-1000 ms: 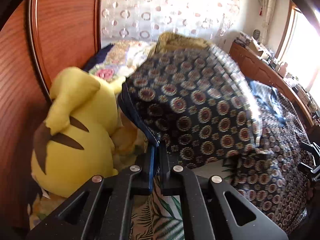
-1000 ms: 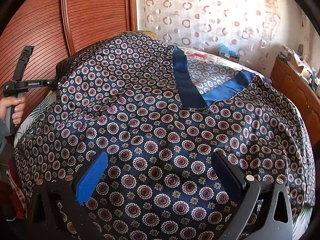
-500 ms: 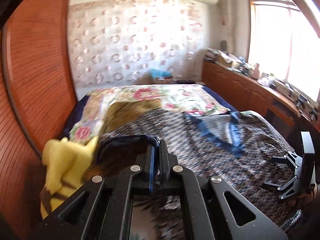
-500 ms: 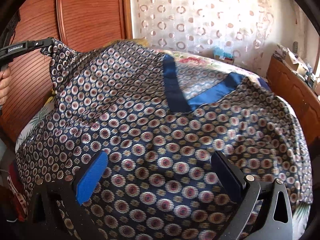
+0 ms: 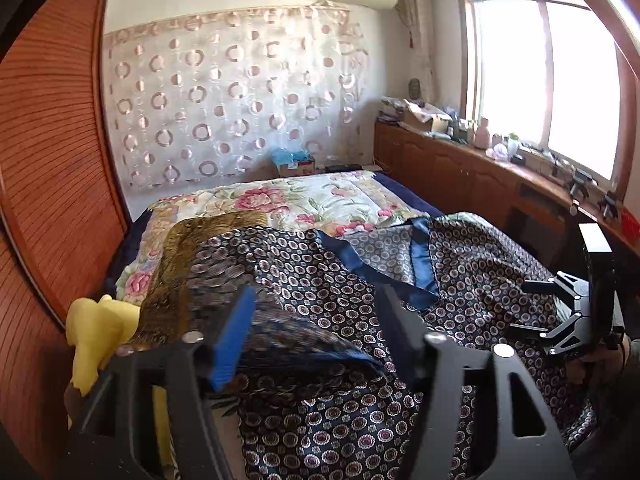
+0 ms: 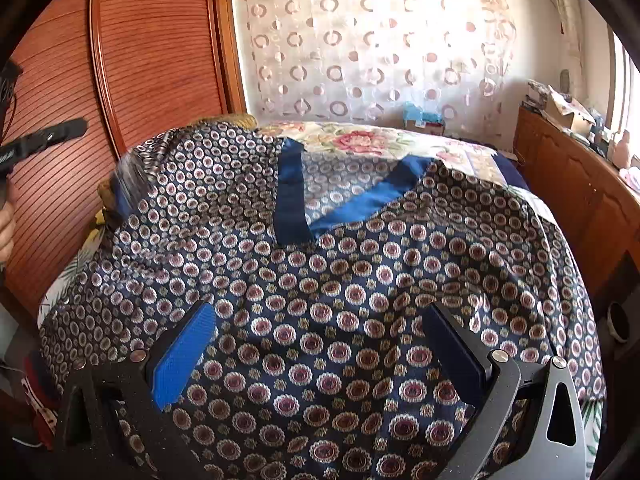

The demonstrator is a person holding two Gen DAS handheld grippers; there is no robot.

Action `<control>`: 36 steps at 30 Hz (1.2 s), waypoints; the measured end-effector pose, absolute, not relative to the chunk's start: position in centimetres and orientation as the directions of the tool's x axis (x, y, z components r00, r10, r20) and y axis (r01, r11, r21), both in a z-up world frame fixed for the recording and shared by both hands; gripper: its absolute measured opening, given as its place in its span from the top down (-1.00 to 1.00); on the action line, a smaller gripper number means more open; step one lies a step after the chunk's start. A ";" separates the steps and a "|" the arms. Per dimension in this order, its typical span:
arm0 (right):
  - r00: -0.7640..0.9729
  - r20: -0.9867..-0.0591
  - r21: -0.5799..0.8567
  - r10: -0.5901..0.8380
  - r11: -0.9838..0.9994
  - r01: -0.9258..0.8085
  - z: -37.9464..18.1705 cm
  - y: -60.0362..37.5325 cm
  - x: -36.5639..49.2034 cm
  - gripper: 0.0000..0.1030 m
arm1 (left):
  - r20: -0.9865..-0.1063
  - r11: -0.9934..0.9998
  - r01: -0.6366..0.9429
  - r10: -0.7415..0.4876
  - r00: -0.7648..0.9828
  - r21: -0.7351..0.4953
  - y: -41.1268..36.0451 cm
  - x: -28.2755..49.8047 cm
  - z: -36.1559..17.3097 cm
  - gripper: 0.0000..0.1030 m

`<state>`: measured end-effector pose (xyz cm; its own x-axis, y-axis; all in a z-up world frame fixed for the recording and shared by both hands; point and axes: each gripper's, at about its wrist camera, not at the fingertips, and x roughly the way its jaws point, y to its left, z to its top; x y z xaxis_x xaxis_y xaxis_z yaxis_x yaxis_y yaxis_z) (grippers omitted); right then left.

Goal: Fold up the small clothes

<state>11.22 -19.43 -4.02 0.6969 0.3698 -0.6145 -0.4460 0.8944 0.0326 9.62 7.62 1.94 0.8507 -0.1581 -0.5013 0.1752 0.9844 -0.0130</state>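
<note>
I see my left claw (image 5: pixel 316 320) spread wide and empty just above the navy medallion-print satin garment with blue neckline trim (image 5: pixel 360 288), which lies spread on the floral-quilted bed (image 5: pixel 320 200). My right claw (image 6: pixel 320 344) also gapes open, with the garment directly beneath its fingers.

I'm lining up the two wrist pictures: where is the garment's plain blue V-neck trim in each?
Left wrist: the blue V-neck trim lies right of centre, beyond the open left gripper.
Right wrist: the trim sits centre, slightly left, above the open right gripper.
Shared landmark: the circle-patterned curtain behind the bed.
</note>
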 end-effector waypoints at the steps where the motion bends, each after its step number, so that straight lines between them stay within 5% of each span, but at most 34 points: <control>1: 0.699 -0.610 0.033 0.374 0.893 -0.449 -3.8 -19.3 11.2 -1.00 | -0.493 0.986 0.168 -0.156 0.856 -0.020 8.0 9.1 2.0 -0.50; 7: 0.688 -0.575 0.031 0.443 0.852 -0.523 -2.1 -17.1 11.4 -0.94 | -0.455 0.998 0.061 -0.054 0.889 0.002 10.1 6.1 1.0 -0.57; 18: 0.602 -0.516 -0.024 0.608 0.693 -0.721 -0.2 -6.3 14.0 -0.45 | -0.484 0.999 -0.034 0.009 0.875 -0.042 12.9 4.0 -1.7 -0.57; 28: 0.448 -0.603 -0.030 0.660 0.542 -0.840 -2.1 4.1 18.0 -0.19 | -0.504 0.995 -0.086 0.046 0.863 -0.056 15.2 1.9 -3.0 -0.57; 34: 0.421 -0.715 -0.073 0.559 0.538 -0.840 -4.2 7.8 20.6 0.41 | -0.495 0.994 -0.084 0.040 0.868 -0.067 15.4 1.3 -3.1 -0.57; 36: 0.415 -0.709 -0.055 0.571 0.542 -0.839 -4.1 7.7 21.5 0.76 | -0.495 0.995 -0.081 0.039 0.868 -0.063 15.3 1.2 -3.2 -0.57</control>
